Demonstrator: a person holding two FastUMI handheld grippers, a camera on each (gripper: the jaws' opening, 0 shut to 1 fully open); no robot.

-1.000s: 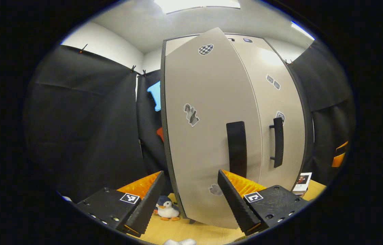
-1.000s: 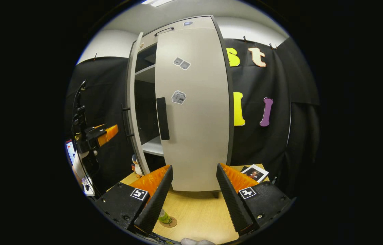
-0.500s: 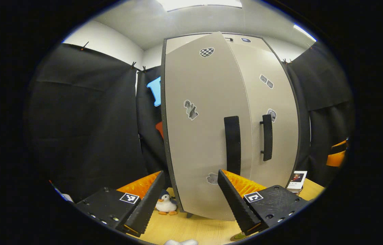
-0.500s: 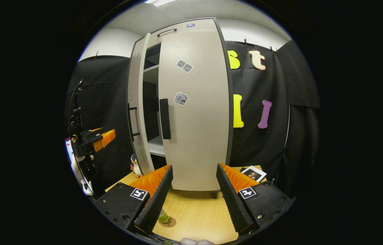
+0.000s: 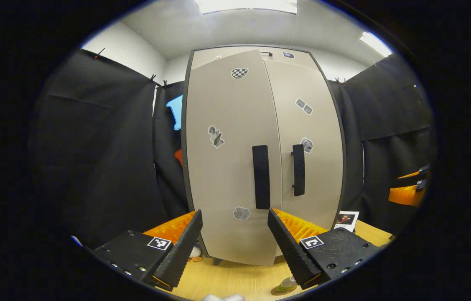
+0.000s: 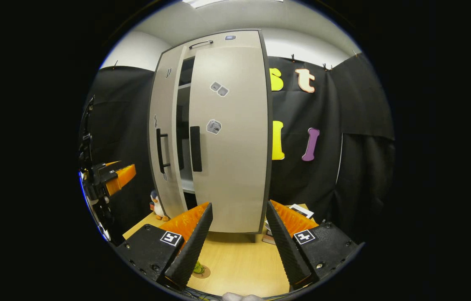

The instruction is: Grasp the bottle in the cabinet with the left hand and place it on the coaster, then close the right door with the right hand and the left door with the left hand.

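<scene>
Both grippers empty before the nearly closed cabinet

We held the left gripper (image 5: 234,240) and right gripper (image 6: 237,236) with fingers spread apart, gripping nothing. Nearest, the green bottle (image 6: 198,267) stood on the round brown coaster (image 6: 202,272) on the light wooden table (image 6: 239,263). Beyond, the beige right door (image 6: 229,133) looked closed and the beige left door (image 6: 160,138) stood slightly ajar.
</scene>
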